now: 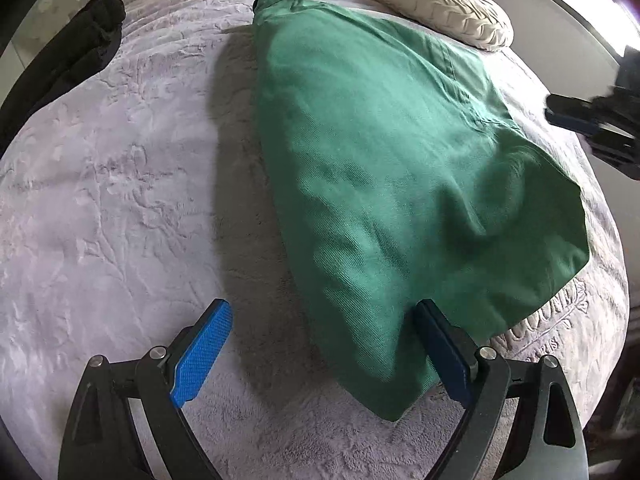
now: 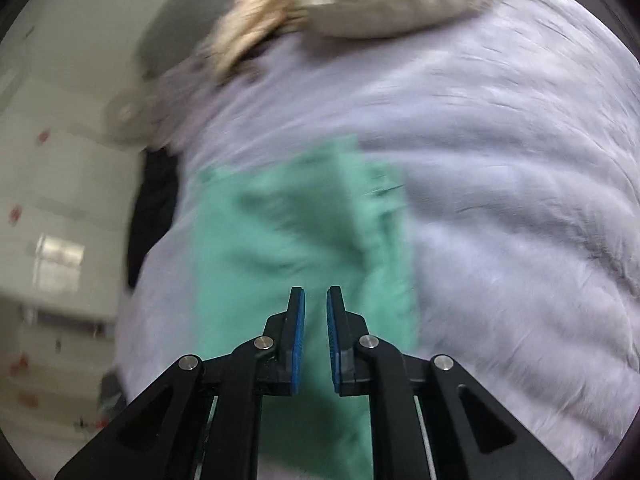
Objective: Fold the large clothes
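Grey bed [image 1: 100, 200] bearing green garment [image 1: 380, 160], long axis running ahead of the spread, empty left hand-held gripper [image 1: 320, 344]; right hand-held gripper [image 2: 315, 332] nearly clenched, empty, above it.

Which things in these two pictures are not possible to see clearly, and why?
- Green garment, left wrist view: near end blurred, so its folds and hem are unclear.
- Green garment, right wrist view: motion blur; its near end is hidden by the right claw.
- Cream pillow, right wrist view: smeared, cut by the top edge.
- Black clothing, left wrist view: cut by the left edge.
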A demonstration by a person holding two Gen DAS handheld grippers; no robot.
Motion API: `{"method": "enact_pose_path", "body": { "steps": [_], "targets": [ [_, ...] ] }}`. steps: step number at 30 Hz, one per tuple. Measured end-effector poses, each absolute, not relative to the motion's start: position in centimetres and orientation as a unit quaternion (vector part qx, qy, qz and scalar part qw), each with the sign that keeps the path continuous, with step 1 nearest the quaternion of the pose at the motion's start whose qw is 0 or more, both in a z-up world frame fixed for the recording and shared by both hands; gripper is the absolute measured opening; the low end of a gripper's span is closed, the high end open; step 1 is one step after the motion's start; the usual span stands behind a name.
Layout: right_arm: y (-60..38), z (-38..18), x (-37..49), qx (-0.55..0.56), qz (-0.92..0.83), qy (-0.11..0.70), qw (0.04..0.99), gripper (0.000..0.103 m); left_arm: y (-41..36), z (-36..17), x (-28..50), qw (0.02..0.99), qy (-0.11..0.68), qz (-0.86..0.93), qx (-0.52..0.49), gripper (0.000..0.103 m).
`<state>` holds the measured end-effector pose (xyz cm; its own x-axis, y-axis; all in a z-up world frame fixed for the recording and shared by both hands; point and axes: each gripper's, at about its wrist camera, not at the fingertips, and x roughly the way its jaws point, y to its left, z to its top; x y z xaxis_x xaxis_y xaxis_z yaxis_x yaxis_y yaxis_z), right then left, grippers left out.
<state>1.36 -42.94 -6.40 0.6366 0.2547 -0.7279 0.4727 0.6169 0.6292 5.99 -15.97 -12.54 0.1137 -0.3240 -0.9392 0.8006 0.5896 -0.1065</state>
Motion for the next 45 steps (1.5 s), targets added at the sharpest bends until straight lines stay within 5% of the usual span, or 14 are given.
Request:
{"method": "enact_pose_path", "body": {
  "steps": [5,7,10,26,35,36,38,39,45],
  "targets": [
    [-40.2,-9.8,0.4,0.412,-0.086,0.465,0.779,0.012,-16.1,-12.7,6.0,0.712,0.54,-0.391,0.22,0.093],
    [-40.9,-13.0,-1.2,0.452,-0.103,0.462,0.756,0.0,-16.2,-12.8,6.0,0.71,0.541,-0.392,0.222,0.093],
    [-41.7,-15.0,-3.1,0.512,-0.097,0.428,0.738,0.0,-16.5,-12.8,5.8,0.711,0.536,-0.392,0.23,0.093],
    [-40.5,-11.2,-6.3,0.448,-0.117,0.482,0.744,0.0,-16.0,-13.0,6.2,0.713,0.546,-0.385,0.213,0.093],
    [-43.0,-10.4,-8.0,0.497,-0.131,0.446,0.733,0.007,-15.1,-10.9,8.4,0.708,0.561,-0.399,0.158,0.093],
    [-43.6,-10.3,-7.9,0.503,-0.126,0.44,0.733,0.013,-15.1,-10.6,9.1,0.705,0.565,-0.404,0.143,0.093],
    [-44.9,-10.3,-7.5,0.514,-0.119,0.422,0.737,0.07,-15.2,-10.3,10.7,0.695,0.576,-0.413,0.117,0.093],
    [-45.4,-10.3,-7.3,0.516,-0.116,0.414,0.741,0.077,-15.3,-10.3,11.3,0.692,0.58,-0.416,0.11,0.093],
    [-48.7,-12.7,-3.8,0.552,-0.058,0.401,0.729,0.077,-16.9,-13.1,13.8,0.636,0.631,-0.441,0.057,0.093]
  ]
}}
